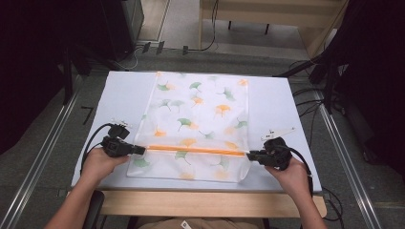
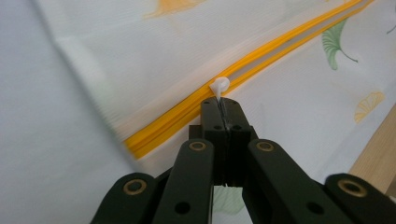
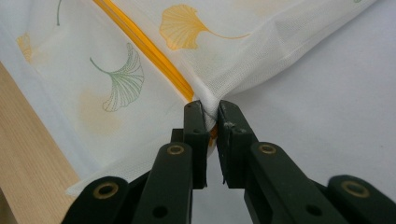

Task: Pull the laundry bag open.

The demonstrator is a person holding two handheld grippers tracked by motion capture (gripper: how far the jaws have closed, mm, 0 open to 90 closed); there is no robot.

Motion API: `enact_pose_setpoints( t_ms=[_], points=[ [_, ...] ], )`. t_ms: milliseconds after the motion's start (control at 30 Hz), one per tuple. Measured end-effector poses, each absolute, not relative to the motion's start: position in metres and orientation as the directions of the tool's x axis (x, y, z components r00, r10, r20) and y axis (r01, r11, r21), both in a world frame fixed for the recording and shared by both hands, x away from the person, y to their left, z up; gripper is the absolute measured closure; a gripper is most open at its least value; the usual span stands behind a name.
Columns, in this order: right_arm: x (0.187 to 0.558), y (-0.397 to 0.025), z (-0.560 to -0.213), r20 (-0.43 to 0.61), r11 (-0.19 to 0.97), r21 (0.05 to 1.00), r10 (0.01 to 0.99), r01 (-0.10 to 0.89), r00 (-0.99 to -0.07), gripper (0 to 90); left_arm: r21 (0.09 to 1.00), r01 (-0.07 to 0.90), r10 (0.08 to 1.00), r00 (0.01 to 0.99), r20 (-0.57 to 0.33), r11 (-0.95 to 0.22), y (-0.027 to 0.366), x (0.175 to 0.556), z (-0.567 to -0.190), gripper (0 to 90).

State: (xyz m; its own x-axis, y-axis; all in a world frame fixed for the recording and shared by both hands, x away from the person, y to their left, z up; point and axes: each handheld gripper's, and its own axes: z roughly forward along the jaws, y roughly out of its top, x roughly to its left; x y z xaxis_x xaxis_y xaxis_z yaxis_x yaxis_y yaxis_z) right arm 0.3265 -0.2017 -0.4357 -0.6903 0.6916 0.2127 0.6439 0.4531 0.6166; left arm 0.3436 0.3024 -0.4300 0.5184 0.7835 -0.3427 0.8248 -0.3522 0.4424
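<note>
Mesh bag (image 1: 196, 124) lies flat on the white counter (image 1: 119, 95), printed with green and orange leaves, its long axis running away from the person toward the far edge. Orange zipper (image 1: 196, 150) crosses the bag sideways near the person's end, at right angles to that long axis, ends pointing at the two hands.

Left tongs (image 1: 138, 150) at the zipper's left end: clenched on the small white zipper pull (image 2: 219, 86), jaws pressed together with the tab pinched between the tips. Grip is on the pull alone, not the fabric; judged so the slider can be drawn along the track.

Right tongs (image 1: 252, 155) at the zipper's right end: grasping a bunched fold of mesh (image 3: 210, 100) at the bag's corner, jaws held slightly apart by the cloth. Fabric fans out taut from the pinch. Judged purpose: anchor that end so the zipper stays straight under a pull from the other side.

Zipper teeth look joined near the left tongs; state along the whole length uncertain. Wooden counter edge (image 3: 28, 140) just beside the bag's near hem.
</note>
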Motion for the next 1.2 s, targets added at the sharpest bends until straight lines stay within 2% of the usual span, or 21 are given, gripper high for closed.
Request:
enact_pose_setpoints(
  t_ms=[767, 967, 1067, 1200],
  points=[
    [0.328, -0.202, -0.436, 0.218, 0.451, 0.614, 0.692, 0.648, -0.688, 84.0, 0.444, 0.834, 0.787, 0.501, -0.36, -0.328, 0.312, 0.341, -0.43, 90.0],
    [0.329, -0.205, -0.437, 0.217, 0.444, 0.612, 0.701, 0.654, -0.679, 83.9, 0.435, 0.845, 0.816, 0.473, -0.332, -0.312, 0.328, 0.34, -0.431, 90.0],
    [0.331, -0.21, -0.438, 0.227, 0.431, 0.605, 0.712, 0.669, -0.664, 83.8, 0.443, 0.852, 0.81, 0.456, -0.368, -0.279, 0.333, 0.34, -0.431, 90.0],
    [0.332, -0.212, -0.44, 0.216, 0.43, 0.602, 0.723, 0.673, -0.656, 83.8, 0.446, 0.846, 0.806, 0.469, -0.361, -0.292, 0.328, 0.339, -0.43, 90.0]
  ],
)
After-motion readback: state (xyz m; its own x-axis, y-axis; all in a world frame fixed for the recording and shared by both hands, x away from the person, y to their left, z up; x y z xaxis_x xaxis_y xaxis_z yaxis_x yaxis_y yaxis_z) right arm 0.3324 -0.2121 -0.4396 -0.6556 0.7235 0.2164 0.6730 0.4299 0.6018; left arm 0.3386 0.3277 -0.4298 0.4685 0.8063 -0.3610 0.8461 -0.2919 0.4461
